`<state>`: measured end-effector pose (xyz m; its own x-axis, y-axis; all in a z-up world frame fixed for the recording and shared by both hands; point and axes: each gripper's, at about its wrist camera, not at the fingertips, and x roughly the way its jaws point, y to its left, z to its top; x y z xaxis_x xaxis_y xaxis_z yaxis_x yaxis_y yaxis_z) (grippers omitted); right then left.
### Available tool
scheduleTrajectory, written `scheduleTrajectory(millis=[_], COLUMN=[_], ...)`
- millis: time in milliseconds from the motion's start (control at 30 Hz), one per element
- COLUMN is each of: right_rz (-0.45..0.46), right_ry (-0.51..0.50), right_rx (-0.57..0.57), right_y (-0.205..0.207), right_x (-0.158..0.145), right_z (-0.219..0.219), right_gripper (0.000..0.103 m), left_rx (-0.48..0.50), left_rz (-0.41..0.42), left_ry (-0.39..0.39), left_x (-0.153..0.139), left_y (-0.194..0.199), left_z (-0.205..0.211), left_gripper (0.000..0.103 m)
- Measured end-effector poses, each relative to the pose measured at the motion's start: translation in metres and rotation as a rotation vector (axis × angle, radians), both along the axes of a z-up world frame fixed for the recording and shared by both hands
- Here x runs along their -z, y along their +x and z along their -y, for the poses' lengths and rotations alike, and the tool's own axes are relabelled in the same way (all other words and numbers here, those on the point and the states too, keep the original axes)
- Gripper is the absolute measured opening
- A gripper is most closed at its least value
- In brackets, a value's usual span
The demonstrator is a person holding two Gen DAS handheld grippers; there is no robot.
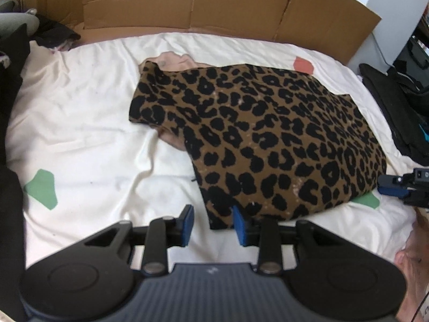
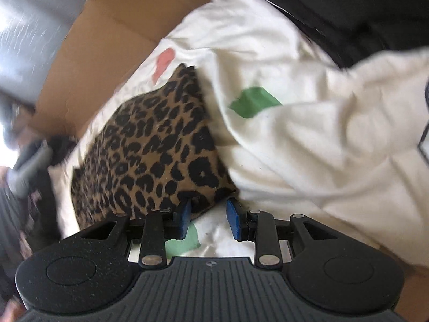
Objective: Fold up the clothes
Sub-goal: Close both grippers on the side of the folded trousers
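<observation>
Scene: We hold two grippers over a white sheet with green and red patches, spread before a cardboard wall.
Garment: A leopard-print top lies partly folded on the right half of the sheet, reaching from near the far edge toward the near edge; a strip of pale lining shows at its far left end.
Left gripper: The left gripper hangs at the near edge, its blue-padded jaws spread. One pad sits against the top's near hem, the other over bare sheet. Nothing is pinched.
Right gripper: The right gripper points down at the top's near right corner, jaws likewise apart, the corner just ahead of the gap. It pinches nothing either.
Handling: We judge the top light, soft and limp. It will sag and bunch when lifted, and the layers may slide on one another.
Where to hold: The two near corners along the hem look best to us, each pinched through all layers so the fold stays even.
Risk: The sheet beneath is loose and wrinkled; a low pinch could catch it too.
</observation>
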<state>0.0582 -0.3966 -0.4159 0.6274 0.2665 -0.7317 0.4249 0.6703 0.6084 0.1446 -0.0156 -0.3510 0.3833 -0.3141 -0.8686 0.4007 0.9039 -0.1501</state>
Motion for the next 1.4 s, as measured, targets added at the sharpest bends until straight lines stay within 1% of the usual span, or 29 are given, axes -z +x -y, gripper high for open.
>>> scheduleTrajectory(millis=[100,133,167,233,300,333,433,467,533,567,633,667,833,867,933,967,1067,1200,1267,1333,1367,1400], right_rz=[0.004,0.006,0.009,0.018,0.032,0.038,0.046,0.043,0.030,0.026,0.035,0.038,0.056,0.059,0.066,0.077,0.109,0.117,0.105,0.086,0.072,0.062], right_ry=[0.085,0.103,0.094,0.071,0.045,0.049,0.059,0.062,0.084,0.097,0.132,0.137,0.170,0.177,0.153,0.146,0.133,0.136,0.146,0.163,0.178,0.196], right_rx=[0.055,0.064,0.052,0.028,0.006,0.007,0.012,0.014,0.022,0.026,0.018,0.015,0.044,0.054,0.057,0.056,0.057,0.070,0.081,0.097,0.104,0.095], right_y=[-0.001,0.000,0.000,-0.001,-0.003,-0.004,-0.006,-0.005,-0.004,-0.003,-0.001,0.000,0.004,0.004,0.002,0.002,0.000,0.003,0.005,0.005,0.006,0.007], right_x=[0.008,0.009,0.008,0.005,0.001,-0.001,-0.003,-0.002,0.002,0.004,0.008,0.010,0.015,0.016,0.013,0.010,0.003,0.000,0.001,0.005,0.009,0.013], right_z=[0.008,0.009,0.009,0.008,0.007,0.008,0.010,0.011,0.012,0.012,0.012,0.011,0.016,0.018,0.017,0.017,0.017,0.019,0.021,0.022,0.021,0.020], right_gripper=[0.036,0.034,0.027,0.021,0.019,0.018,0.018,0.021,0.023,0.032,0.044,0.045,0.043,0.034,0.023,0.019,0.015,0.015,0.015,0.020,0.024,0.026], left_rx=[-0.008,-0.008,-0.008,-0.016,-0.027,-0.027,-0.027,-0.023,-0.019,-0.021,-0.025,-0.031,-0.045,-0.048,-0.067,-0.083,-0.111,-0.136,-0.148,-0.158,-0.156,-0.155], left_rz=[-0.011,-0.010,-0.010,-0.012,-0.018,-0.018,-0.019,-0.018,-0.020,-0.026,-0.039,-0.049,-0.077,-0.078,-0.091,-0.099,-0.114,-0.137,-0.144,-0.148,-0.148,-0.149], left_ry=[-0.004,-0.003,-0.002,-0.005,-0.013,-0.018,-0.033,-0.040,-0.052,-0.058,-0.069,-0.075,-0.113,-0.118,-0.148,-0.170,-0.221,-0.268,-0.287,-0.307,-0.308,-0.309], left_x=[0.002,0.002,0.002,0.003,0.004,0.004,0.004,0.004,0.004,0.006,0.009,0.011,0.018,0.019,0.020,0.021,0.023,0.027,0.028,0.030,0.030,0.030], left_y=[0.001,0.001,0.000,0.000,0.000,0.001,0.001,0.001,0.001,0.002,0.003,0.004,0.004,0.003,0.004,0.004,0.005,0.005,0.006,0.007,0.007,0.007], left_z=[-0.002,-0.003,-0.004,-0.006,-0.008,-0.008,-0.007,-0.006,-0.004,-0.003,-0.002,-0.002,0.000,-0.001,-0.005,-0.009,-0.015,-0.019,-0.020,-0.022,-0.021,-0.021], left_gripper=[0.035,0.035,0.035,0.035,0.035,0.034,0.034,0.034,0.034,0.034,0.034,0.034,0.034,0.034,0.034,0.034,0.033,0.034,0.037,0.037,0.034,0.031])
